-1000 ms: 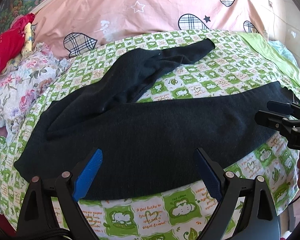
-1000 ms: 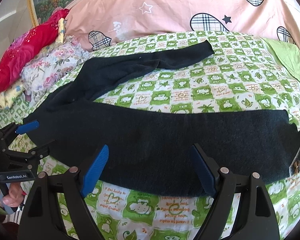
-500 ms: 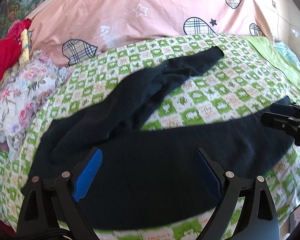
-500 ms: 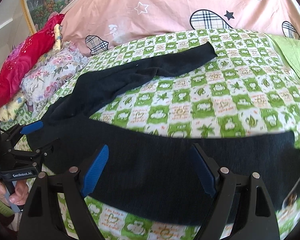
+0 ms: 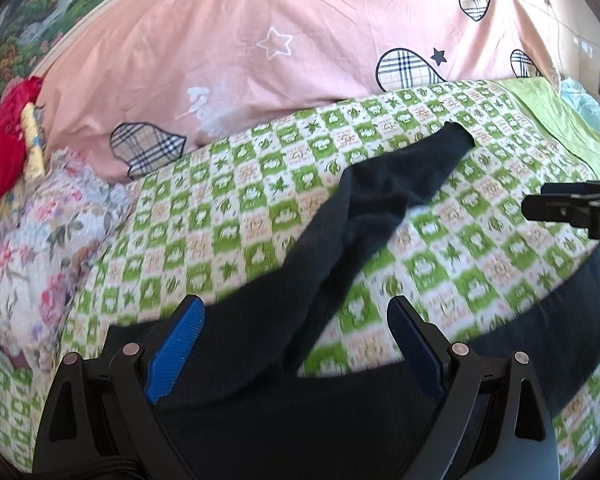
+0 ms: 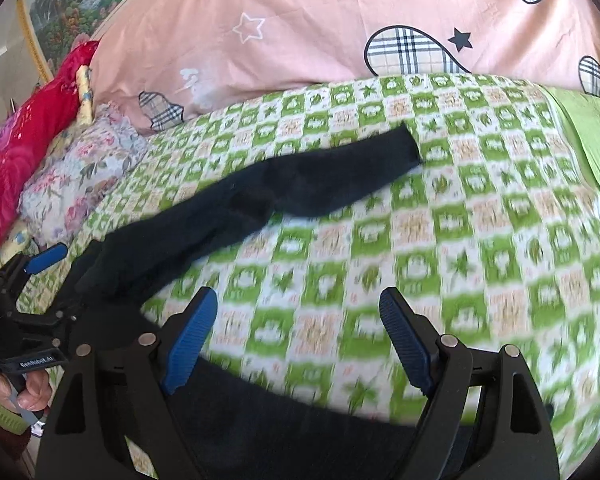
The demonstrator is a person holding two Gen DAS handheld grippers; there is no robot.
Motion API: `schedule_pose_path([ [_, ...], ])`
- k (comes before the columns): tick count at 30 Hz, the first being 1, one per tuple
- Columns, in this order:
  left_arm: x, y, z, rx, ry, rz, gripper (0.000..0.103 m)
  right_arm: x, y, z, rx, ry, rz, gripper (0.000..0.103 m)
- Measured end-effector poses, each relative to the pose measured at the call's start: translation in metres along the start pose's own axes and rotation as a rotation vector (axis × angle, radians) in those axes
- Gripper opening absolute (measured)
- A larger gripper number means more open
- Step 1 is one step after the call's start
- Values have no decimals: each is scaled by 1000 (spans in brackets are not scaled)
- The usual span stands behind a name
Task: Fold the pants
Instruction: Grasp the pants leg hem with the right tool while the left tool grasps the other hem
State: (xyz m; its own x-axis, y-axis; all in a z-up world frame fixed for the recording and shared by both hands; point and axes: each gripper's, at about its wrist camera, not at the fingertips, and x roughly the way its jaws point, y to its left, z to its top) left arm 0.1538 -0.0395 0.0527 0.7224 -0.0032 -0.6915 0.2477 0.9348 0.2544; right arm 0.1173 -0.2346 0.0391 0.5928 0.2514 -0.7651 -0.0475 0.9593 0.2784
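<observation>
Nearest, the left gripper and right gripper both hold their blue fingers spread wide, pinching nothing. The dark pants lie on the green checked bed, one leg under the grippers, the other angled toward the pink pillow.

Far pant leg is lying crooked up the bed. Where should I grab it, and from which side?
Take the far leg at its cuff end, coming from the near side with the open right gripper. The cuff lies flat with a free edge; the middle is bunched.
</observation>
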Motion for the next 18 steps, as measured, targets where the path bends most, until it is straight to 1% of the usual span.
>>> schedule_pose_path([
  [2, 11, 0, 13, 14, 5, -5, 94, 10, -6, 17, 3, 20, 6, 84],
  [5, 29, 0, 30, 47, 20, -8, 94, 25, -18, 42, 15, 27, 23, 84],
  [8, 47, -5, 43, 79, 41, -15, 94, 40, -34, 68, 30, 38, 14, 84],
  [10, 63, -6, 51, 95, 70, -29, 94, 50, -45, 85, 39, 44, 0, 84],
  [14, 86, -4, 57, 96, 114, -44, 93, 75, -67, 117, 49, 61, -48, 84],
  [16, 98, 0, 58, 86, 142, -57, 92, 89, -73, 127, 38, 79, -59, 84],
  [18, 108, 5, 56, 74, 175, -81, 86, 104, -81, 134, 55, 102, -47, 83],
])
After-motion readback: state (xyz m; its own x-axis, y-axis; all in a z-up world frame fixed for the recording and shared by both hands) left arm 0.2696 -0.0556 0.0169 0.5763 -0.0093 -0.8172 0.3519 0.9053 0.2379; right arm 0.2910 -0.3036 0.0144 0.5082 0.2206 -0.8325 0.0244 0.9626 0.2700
